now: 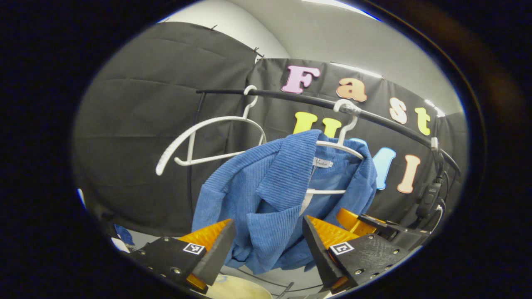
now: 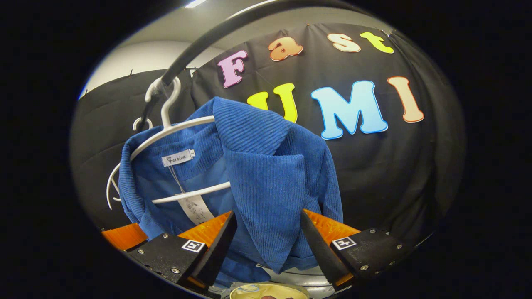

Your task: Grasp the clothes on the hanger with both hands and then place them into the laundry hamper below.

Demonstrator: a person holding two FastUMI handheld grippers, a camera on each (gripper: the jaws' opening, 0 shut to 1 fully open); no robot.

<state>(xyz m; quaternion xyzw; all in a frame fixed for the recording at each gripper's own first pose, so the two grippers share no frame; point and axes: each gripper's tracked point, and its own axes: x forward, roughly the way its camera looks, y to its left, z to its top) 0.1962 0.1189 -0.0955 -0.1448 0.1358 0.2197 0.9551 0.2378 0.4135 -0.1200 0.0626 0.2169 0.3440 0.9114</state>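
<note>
2 hand-held grippers frame the job, but start with the biggest thing: the black rail (image 1: 374,118) that arcs across the booth high up, there so clothes hang free with room beneath for a drop. On it hang 2 white hangers. The empty hanger (image 1: 199,141) sits to the left in the left gripper view; the loaded hanger (image 2: 166,124) carries the blue jacket (image 1: 266,195), hooked over the rail.

That jacket is your target. It is a ribbed, corduroy-like blue garment, collar folded out, a small white label at the neck, and a paper tag dangling inside. It hangs open at the front, lapels drooping forward, so the front panels offer loose edges to pinch.

Your left hand-held gripper (image 1: 268,238) has its jaws spread wide, with the jacket's lower front fold lying between them; I cannot tell if either finger touches the cloth. Your right hand-held gripper (image 2: 268,238) is likewise wide open, straddling the drooping right lapel, not clamped. Each seems placed to take 1 side of the front, which would let you lift the jacket off evenly.

Below, a pale rounded rim (image 2: 270,290) peeks between the fingers, likely the laundry hamper (image 1: 237,288), directly under the jacket.
</note>
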